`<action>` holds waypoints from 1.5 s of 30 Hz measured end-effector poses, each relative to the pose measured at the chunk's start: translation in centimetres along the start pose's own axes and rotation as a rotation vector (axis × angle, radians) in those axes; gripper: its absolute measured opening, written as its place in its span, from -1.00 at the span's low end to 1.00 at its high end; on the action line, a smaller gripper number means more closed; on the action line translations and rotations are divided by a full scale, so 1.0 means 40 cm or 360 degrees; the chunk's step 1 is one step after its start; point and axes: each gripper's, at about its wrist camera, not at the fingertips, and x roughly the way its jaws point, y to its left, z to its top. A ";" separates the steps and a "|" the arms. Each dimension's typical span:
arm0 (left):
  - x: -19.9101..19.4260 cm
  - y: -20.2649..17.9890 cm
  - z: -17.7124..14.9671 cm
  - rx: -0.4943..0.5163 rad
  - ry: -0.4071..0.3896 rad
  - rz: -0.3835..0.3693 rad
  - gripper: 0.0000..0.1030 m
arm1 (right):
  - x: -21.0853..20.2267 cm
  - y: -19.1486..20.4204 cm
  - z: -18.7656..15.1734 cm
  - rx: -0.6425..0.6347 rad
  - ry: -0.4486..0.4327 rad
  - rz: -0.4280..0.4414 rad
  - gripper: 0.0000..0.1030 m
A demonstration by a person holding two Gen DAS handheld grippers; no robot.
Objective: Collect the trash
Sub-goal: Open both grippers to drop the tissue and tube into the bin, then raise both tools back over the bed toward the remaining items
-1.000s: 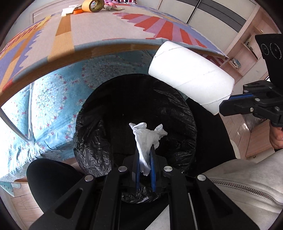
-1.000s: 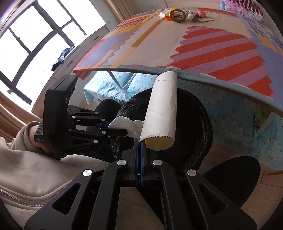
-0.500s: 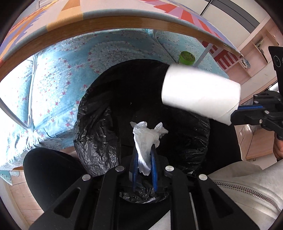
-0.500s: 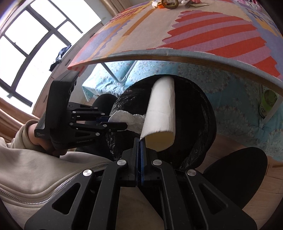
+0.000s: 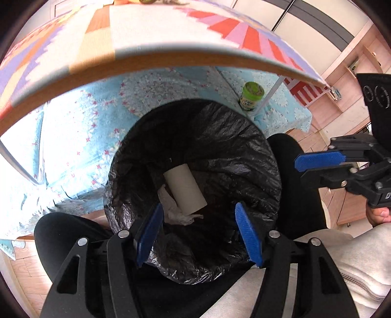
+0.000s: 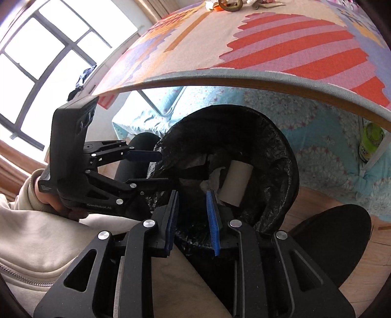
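Note:
A bin lined with a black bag [image 5: 244, 151] stands on the floor under the table edge. A white cardboard tube [image 5: 185, 187] and a crumpled white tissue [image 5: 174, 210] lie inside it; both also show in the right wrist view, the tube [image 6: 235, 182] beside the tissue [image 6: 215, 177]. My left gripper [image 5: 199, 215] is open and empty above the bin's near rim. My right gripper [image 6: 193, 198] is open and empty above the same bin [image 6: 281, 151]. Each gripper shows in the other's view, the right one [image 5: 320, 160] and the left one [image 6: 144, 166].
A table with a colourful patterned cloth [image 5: 146, 36] overhangs the bin; tape rolls [image 6: 231, 3] lie at its far end. A green-lidded jar [image 5: 251, 95] stands on the light blue floor mat [image 5: 80, 137] by a table leg. The person's dark knees flank the bin.
Both grippers have opened. The tissue dropped from the left one and the tube from the right one into the bin.

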 end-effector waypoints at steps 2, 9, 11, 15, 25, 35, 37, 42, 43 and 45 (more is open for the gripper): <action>-0.018 -0.004 0.002 0.0020 -0.0033 -0.0002 0.15 | -0.004 0.001 0.002 -0.0006 -0.0005 -0.0005 -0.54; -0.102 -0.025 0.026 0.0081 -0.0189 0.0027 0.15 | -0.044 0.018 0.008 -0.0046 -0.0083 -0.0049 -0.54; -0.132 -0.028 0.034 0.0095 -0.0241 0.0042 0.15 | -0.057 0.024 0.014 -0.0056 -0.0113 -0.0064 -0.52; -0.191 -0.034 0.052 0.0120 -0.0340 0.0081 0.15 | -0.085 0.031 0.035 -0.0086 -0.0175 -0.0102 -0.48; -0.293 -0.006 0.125 0.0142 -0.0526 0.0200 0.15 | -0.135 0.045 0.115 -0.0168 -0.0316 -0.0179 -0.36; -0.344 0.072 0.238 0.0077 -0.0648 0.0312 0.15 | -0.157 0.050 0.241 -0.0259 -0.0411 -0.0260 -0.20; -0.348 0.093 0.267 0.0077 -0.0662 0.0322 0.15 | -0.158 0.049 0.272 -0.0275 -0.0433 -0.0281 -0.15; -0.343 0.147 0.345 0.0127 -0.0676 0.0334 0.26 | -0.154 0.040 0.358 -0.0294 -0.0481 -0.0314 -0.04; -0.340 0.158 0.362 0.0128 -0.0675 0.0346 0.26 | -0.152 0.038 0.373 -0.0296 -0.0489 -0.0323 -0.02; -0.332 0.181 0.396 0.0134 -0.0669 0.0345 0.26 | -0.146 0.031 0.408 -0.0298 -0.0500 -0.0334 -0.01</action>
